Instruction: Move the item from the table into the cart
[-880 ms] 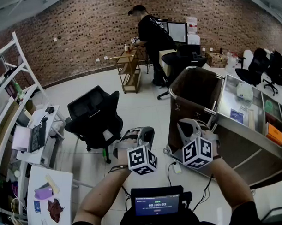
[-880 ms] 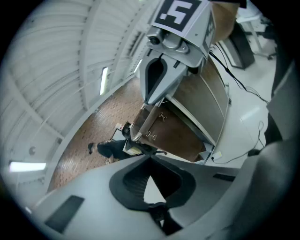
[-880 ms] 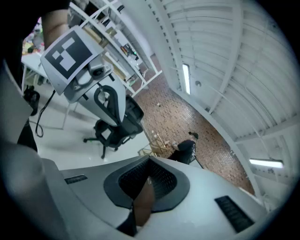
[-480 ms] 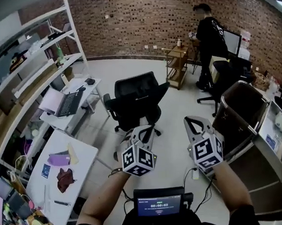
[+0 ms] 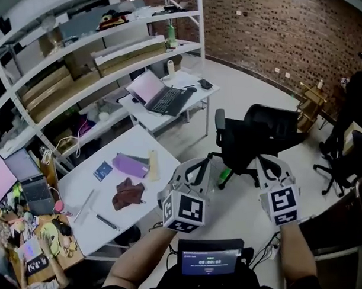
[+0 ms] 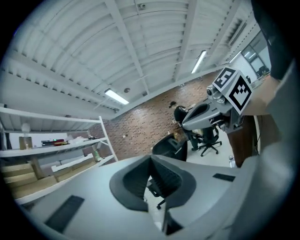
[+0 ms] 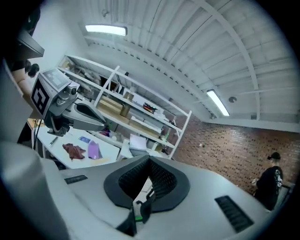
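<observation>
A crumpled maroon cloth (image 5: 124, 194) is lying on the white table (image 5: 139, 143), just beside a purple pouch (image 5: 131, 166), a cream strip (image 5: 153, 164) and a blue card (image 5: 102, 171).

an office: brick wall (image 5: 295, 30), laptop (image 5: 158, 94) (open), swivel chair (image 5: 258, 135), shelving (image 5: 77, 50).

Left gripper (image 5: 193, 168) and right gripper (image 5: 268, 165): light grey moulded shells. Dark ribbed pads line the fingers (image 6: 164, 180). Each carries a white cube (image 5: 183, 209) with black square markers. Forearms bare. Black chest-mounted screen (image 5: 209, 259) with a blue display and cables below it.
</observation>
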